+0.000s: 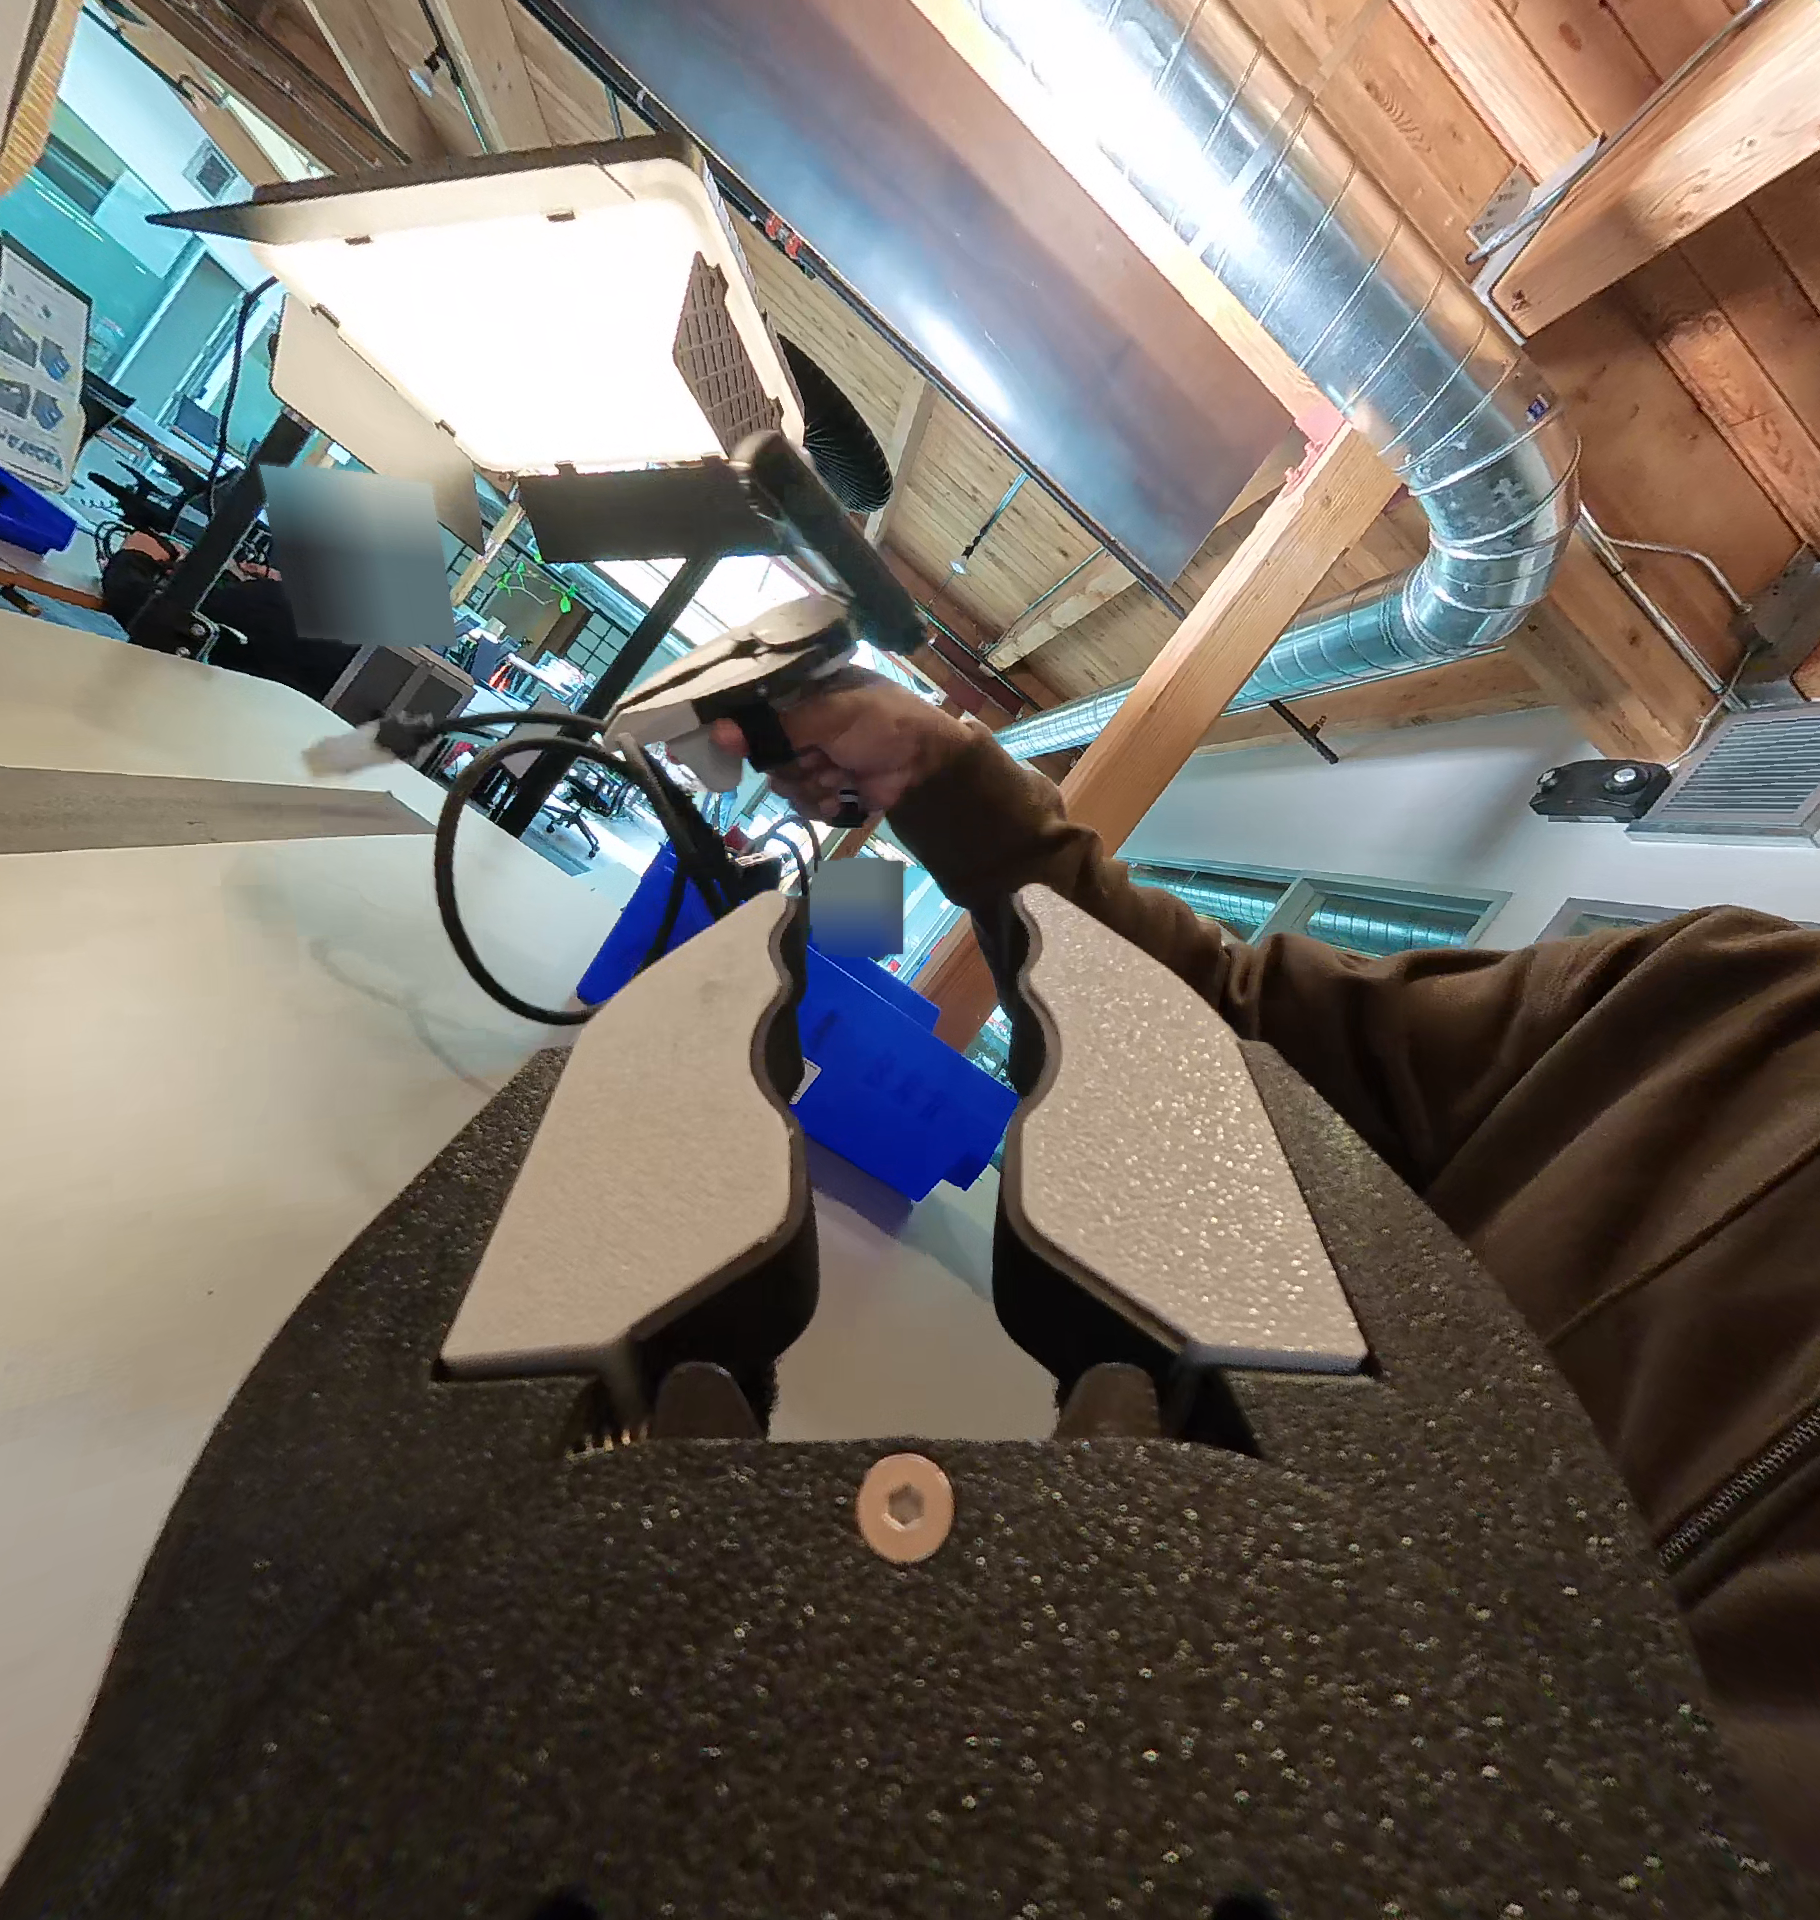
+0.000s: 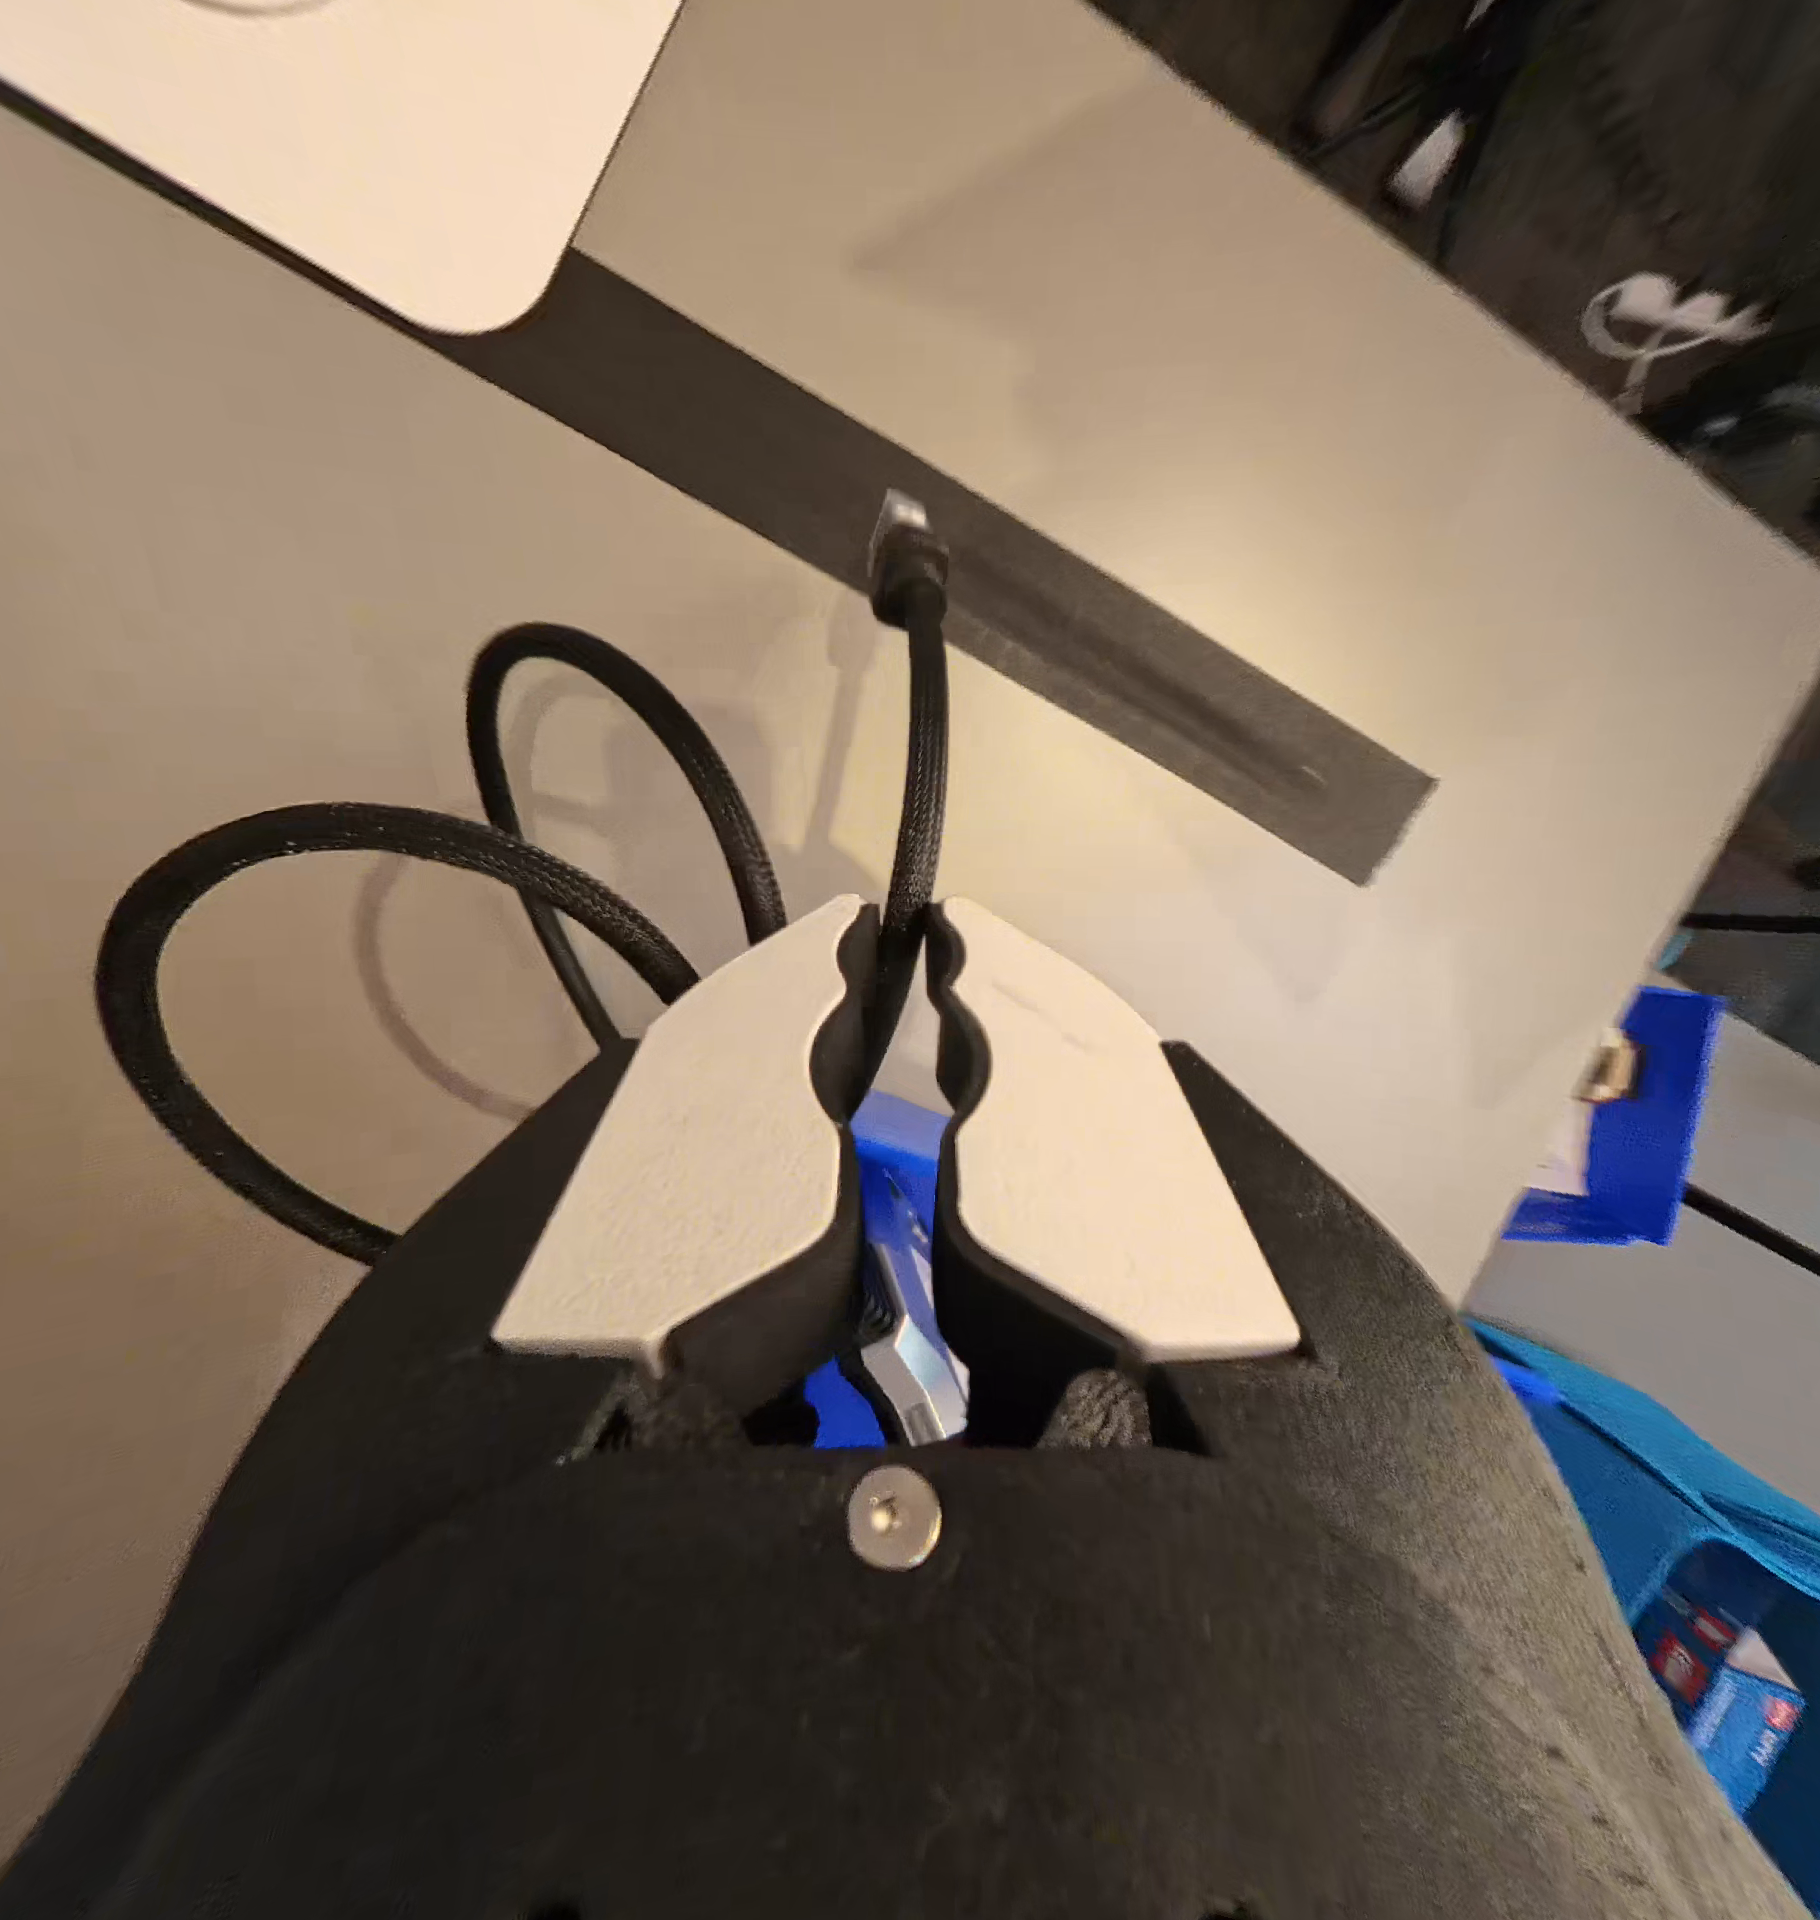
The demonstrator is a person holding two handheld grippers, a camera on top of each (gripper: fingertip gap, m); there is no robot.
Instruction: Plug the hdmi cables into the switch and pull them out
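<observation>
Black braided cable (image 2: 911, 790) is clamped between the pale fingertips (image 2: 833, 940) of the right hand-held gripper (image 2: 901, 925), both pads pressing on it just below a short upright stretch that ends in a dark plug (image 2: 906, 545). To the left of that grasp, two loops of the same cable (image 2: 262, 831) are seen arching above the white worktop (image 2: 210, 520), their shadows cast on its surface. Behind the plug, a dark strip (image 2: 1145, 665) is laid diagonally across the worktop, and a blue bin (image 2: 1612, 1122) is seen at the worktop's right edge. In the left wrist view, the left hand-held gripper (image 1: 901, 925) is held with its jaws apart and nothing between the pads; the worktop (image 1: 158, 1039) is shown on the left, and a blue bin (image 1: 885, 1081) is visible through the gap beyond the fingertips. Farther off, above that gap, the right hand-held gripper (image 1: 366, 743) is gripped by a hand (image 1: 844, 743) in a brown sleeve (image 1: 1301, 987), with the cable (image 1: 470, 883) looping down from it toward the blue bin. A bright lamp panel (image 1: 511, 312) is mounted overhead.
</observation>
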